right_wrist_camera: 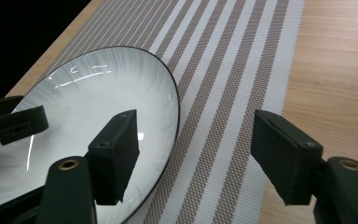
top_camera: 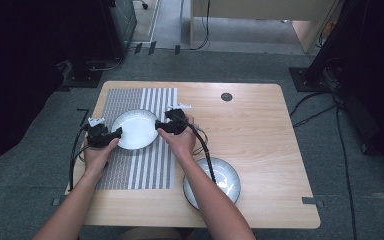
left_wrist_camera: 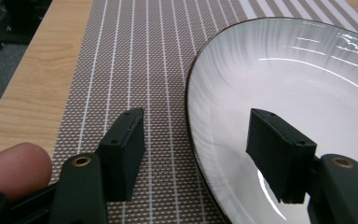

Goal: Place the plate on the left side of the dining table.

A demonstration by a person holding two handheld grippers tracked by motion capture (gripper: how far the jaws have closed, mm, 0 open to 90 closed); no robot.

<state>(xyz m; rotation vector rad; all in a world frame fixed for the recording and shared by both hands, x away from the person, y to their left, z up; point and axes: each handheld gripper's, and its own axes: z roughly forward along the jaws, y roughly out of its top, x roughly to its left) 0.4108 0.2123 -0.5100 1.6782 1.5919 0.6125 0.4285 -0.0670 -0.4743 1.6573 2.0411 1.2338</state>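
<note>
I have the plate point(top_camera: 136, 129) set down on the striped mat point(top_camera: 150, 170) toward the desk's far left corner. Both grippers — left point(left_wrist_camera: 200, 154), right point(right_wrist_camera: 200, 154) — stand open astride its rim, nothing clamped. Next, I judge: withdraw both cleanly.

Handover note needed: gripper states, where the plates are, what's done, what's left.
Left gripper: open, jaws astride the near-left rim of the white dark-rimmed plate, not pressing.
Right gripper: open, astride the plate's opposite rim, no grip.
The plate rests on the striped woven placemat, apparently set down.
Second white plate sits on the bare wooden table, near the person's right forearm.
Likely left: pull both grippers clear; maybe handle the second plate.
</note>
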